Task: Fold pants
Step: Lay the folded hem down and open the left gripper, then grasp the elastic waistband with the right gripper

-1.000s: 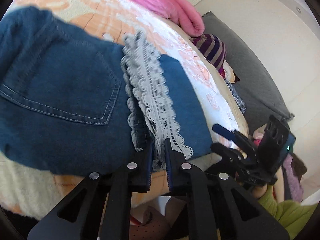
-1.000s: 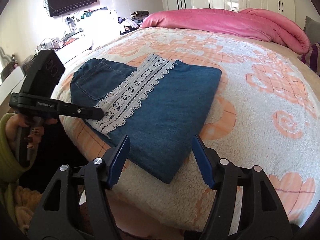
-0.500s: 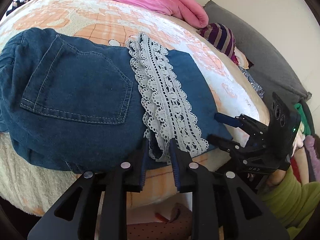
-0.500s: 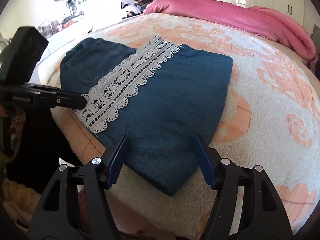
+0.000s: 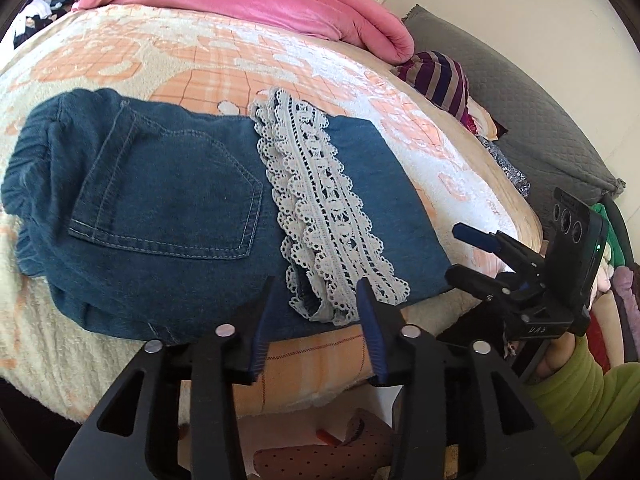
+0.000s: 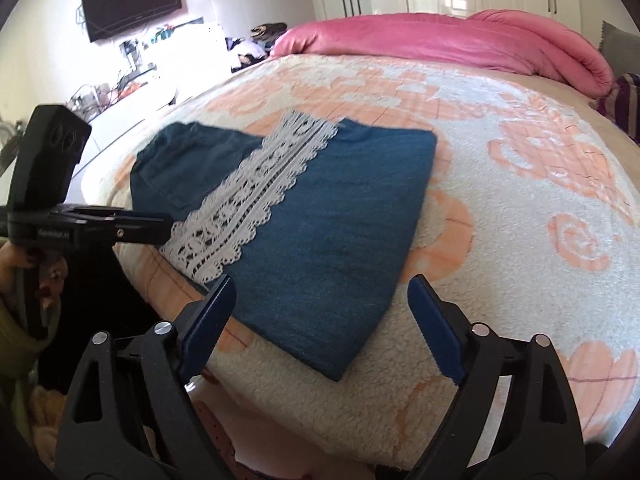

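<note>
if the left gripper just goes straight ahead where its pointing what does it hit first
Most likely the white lace trim at the near edge of the folded denim pants; the open left gripper frames it between its fingers. Depth is unclear, so it may pass just above.

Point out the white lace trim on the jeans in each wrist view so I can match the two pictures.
Left wrist view: the lace trim runs down the centre of the picture, ending just above the left gripper.
Right wrist view: the lace trim runs diagonally left of centre, its near end by the left gripper's fingers.
Shared landmark: the pink duvet across the far end of the bed.
</note>
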### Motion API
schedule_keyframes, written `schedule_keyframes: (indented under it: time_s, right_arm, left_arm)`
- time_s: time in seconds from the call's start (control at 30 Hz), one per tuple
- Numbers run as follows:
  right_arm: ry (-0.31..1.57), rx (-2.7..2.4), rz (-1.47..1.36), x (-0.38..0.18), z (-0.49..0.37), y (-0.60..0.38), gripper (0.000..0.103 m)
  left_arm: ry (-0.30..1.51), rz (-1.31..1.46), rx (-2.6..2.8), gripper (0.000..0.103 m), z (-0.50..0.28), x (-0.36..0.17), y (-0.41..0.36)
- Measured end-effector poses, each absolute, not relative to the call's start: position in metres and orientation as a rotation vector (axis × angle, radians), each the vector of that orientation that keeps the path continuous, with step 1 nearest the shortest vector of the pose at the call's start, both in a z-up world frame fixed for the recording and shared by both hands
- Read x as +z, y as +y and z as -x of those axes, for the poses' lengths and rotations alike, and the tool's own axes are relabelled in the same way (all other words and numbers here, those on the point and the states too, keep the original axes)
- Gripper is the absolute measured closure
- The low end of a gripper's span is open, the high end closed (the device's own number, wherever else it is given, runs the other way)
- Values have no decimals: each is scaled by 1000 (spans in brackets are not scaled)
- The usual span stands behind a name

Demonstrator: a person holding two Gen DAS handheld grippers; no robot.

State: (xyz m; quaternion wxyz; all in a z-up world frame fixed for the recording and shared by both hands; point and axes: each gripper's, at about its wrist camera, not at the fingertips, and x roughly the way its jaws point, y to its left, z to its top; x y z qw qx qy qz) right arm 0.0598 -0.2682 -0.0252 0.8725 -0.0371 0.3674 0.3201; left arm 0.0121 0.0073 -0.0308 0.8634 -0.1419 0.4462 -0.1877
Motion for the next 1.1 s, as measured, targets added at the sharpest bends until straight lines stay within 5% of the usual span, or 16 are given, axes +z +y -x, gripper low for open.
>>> schedule_keyframes:
  time_s: [0.7,1.1]
  right_arm:
    - [738,537,-34,-6,-61,-291,9]
    - [727,577,20,11,-69,-257,9]
  left_arm:
    - [817,258,-265,10,15,6,44]
    - [799,285,-168,5,22,6,77]
